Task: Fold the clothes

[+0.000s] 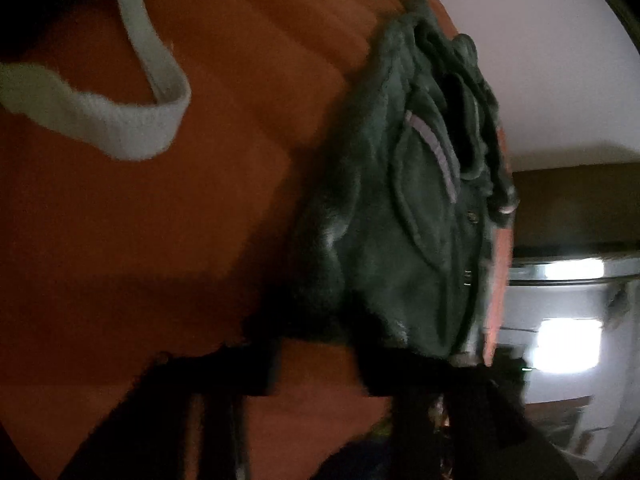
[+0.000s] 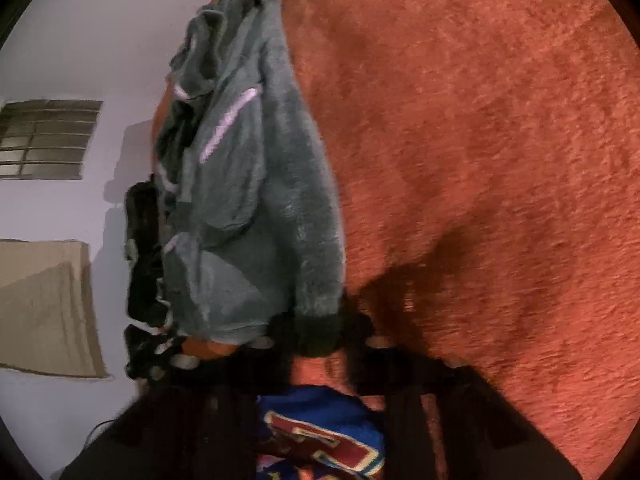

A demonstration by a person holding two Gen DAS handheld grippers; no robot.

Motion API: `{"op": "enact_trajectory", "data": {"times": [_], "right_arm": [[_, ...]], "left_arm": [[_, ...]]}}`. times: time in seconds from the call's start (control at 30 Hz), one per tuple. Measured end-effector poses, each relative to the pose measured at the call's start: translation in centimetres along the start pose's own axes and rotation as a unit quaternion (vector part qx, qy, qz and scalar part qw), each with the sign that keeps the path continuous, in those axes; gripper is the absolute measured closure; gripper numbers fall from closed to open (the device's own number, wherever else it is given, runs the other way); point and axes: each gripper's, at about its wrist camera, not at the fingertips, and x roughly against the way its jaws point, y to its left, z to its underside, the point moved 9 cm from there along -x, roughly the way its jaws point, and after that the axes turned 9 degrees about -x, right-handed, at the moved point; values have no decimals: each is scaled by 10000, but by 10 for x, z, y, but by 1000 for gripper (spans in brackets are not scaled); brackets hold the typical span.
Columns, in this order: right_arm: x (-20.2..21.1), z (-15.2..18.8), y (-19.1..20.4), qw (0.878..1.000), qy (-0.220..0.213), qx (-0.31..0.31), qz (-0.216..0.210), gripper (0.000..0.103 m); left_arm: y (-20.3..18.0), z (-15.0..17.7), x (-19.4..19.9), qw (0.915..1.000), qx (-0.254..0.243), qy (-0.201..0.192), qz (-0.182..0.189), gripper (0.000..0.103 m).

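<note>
The right gripper (image 2: 320, 350) is closed on the dark cuffed hem of a fluffy grey-green fleece jacket (image 2: 256, 208). The left gripper (image 1: 320, 364) is closed too, pinching the same jacket's edge. The jacket lies on an orange plush blanket (image 2: 480, 140), near a white strap (image 1: 120, 120).

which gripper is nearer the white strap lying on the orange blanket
Left. Only its view shows the white strap, ahead on the orange blanket; the right gripper is at the grey fleece jacket's hem.
</note>
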Motion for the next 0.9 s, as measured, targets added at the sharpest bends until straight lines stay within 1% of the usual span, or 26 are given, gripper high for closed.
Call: {"op": "enact_trajectory", "data": {"times": [0.07, 0.17, 0.23, 0.37, 0.43, 0.5, 0.6, 0.67, 0.8, 0.9], "right_arm": [[6, -2, 11, 9999, -57, 115, -16, 92], [25, -16, 45, 9993, -173, 310, -128, 92], [39, -29, 71, 9985, -262, 433, -190, 92], [63, -77, 128, 9976, -448, 527, -78, 92], [68, -102, 153, 9974, -473, 532, 66, 92], [73, -125, 176, 9961, -504, 685, 237, 92], [75, -150, 204, 9944, -505, 871, 311, 92], [75, -173, 221, 9938, -554, 909, 327, 92], [76, -211, 238, 9949, -620, 772, 177, 92], [78, -239, 258, 9943, -742, 752, -117, 92]], "left_arm": [[-9, -6, 10, 9997, -101, -206, -104, 93], [-36, -29, 40, 9979, -95, -615, 167, 93], [-61, -52, 60, 9956, -244, -858, 280, 93], [-111, -105, 89, 9909, -526, -1205, 280, 93], [-127, -126, 94, 9910, -552, -1205, 184, 93], [-145, -147, 92, 9922, -537, -1120, 62, 93], [-158, -169, 97, 9923, -551, -1101, 113, 93], [-164, -189, 96, 9922, -456, -1154, 130, 93], [-175, -231, 86, 9926, -283, -1180, 59, 93], [-183, -260, 79, 9928, -297, -1158, -110, 93]]}}
